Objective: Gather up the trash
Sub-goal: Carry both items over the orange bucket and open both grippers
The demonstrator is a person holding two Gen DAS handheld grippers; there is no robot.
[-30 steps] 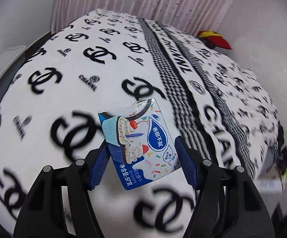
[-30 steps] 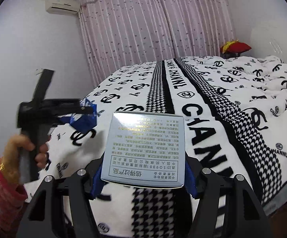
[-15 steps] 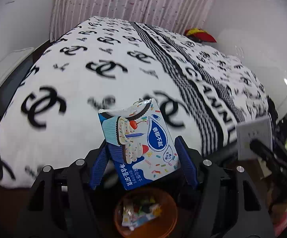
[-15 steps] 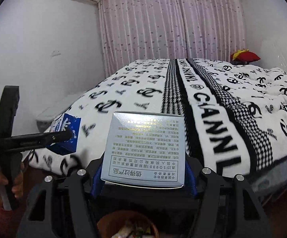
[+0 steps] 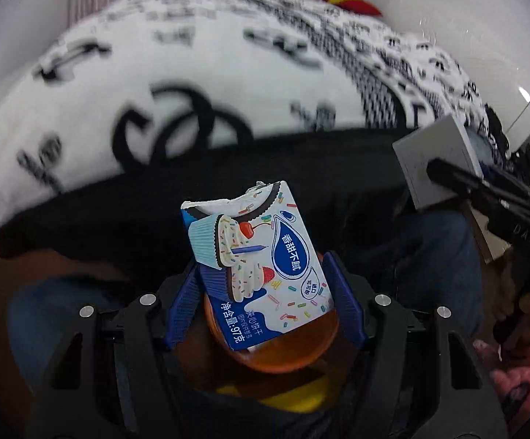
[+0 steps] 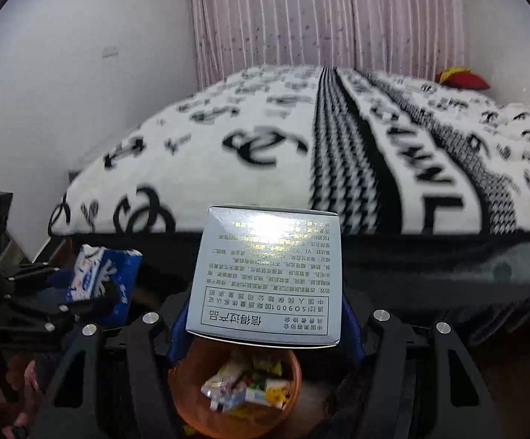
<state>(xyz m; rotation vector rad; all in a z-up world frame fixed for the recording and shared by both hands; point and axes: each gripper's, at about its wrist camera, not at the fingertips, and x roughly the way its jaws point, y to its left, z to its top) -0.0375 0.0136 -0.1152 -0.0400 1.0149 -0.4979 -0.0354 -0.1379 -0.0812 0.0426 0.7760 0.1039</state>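
In the left wrist view, the left gripper (image 5: 265, 305) is clamped on a torn blue-and-white cardboard biscuit box (image 5: 256, 267) printed with cupcakes, at lower centre, directly over a round orange plastic bin (image 5: 276, 344). In the right wrist view, the right gripper (image 6: 265, 323) grips a pale silver-blue printed carton (image 6: 267, 274) at centre, above that bin (image 6: 191, 402) (wrappers already lie inside). A black-and-white logo blanket (image 6: 301, 153) fills the middle.

biscuit box (image 5: 256, 267): blue/white, cupcake print with sprinkles
carton (image 6: 267, 274): silver-grey, black text (gold lines up top)
bin (image 6: 199, 398): orange
bedspread (image 6: 301, 153): white, black logos, houndstooth stripe
curtain (image 6: 331, 18) behind bedspread: pink, speckled
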